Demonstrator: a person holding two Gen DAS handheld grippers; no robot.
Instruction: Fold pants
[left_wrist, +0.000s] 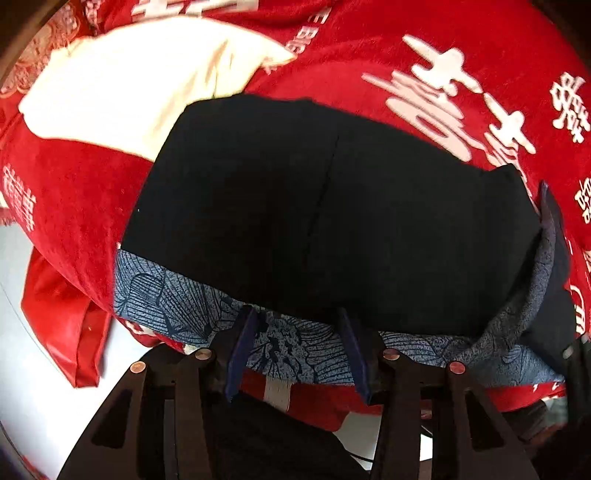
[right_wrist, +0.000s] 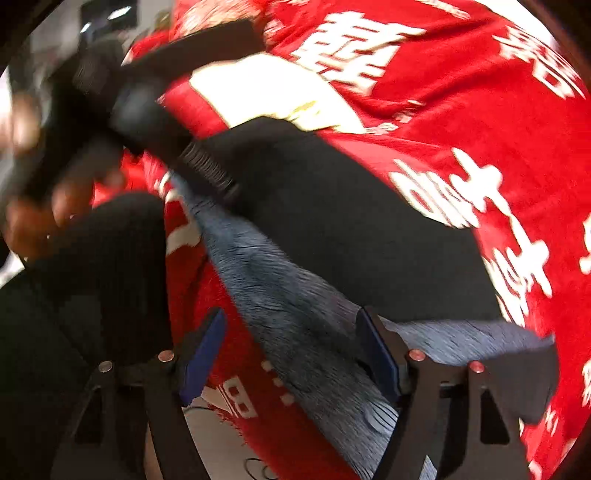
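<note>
Black pants (left_wrist: 314, 206), folded into a broad block, lie at centre frame on a red blanket (left_wrist: 369, 55) with white characters; a blue floral-print lining band (left_wrist: 177, 295) runs along their lower edge. Cream cloth (left_wrist: 122, 85) sits at upper left. Left gripper (left_wrist: 299, 350): jaws partly apart at the band, pads not pressing it. Right gripper (right_wrist: 295, 354) (view blurred): jaws wide, the printed band lying between them, ungripped. Left gripper's body crosses the right view's upper left.
</note>
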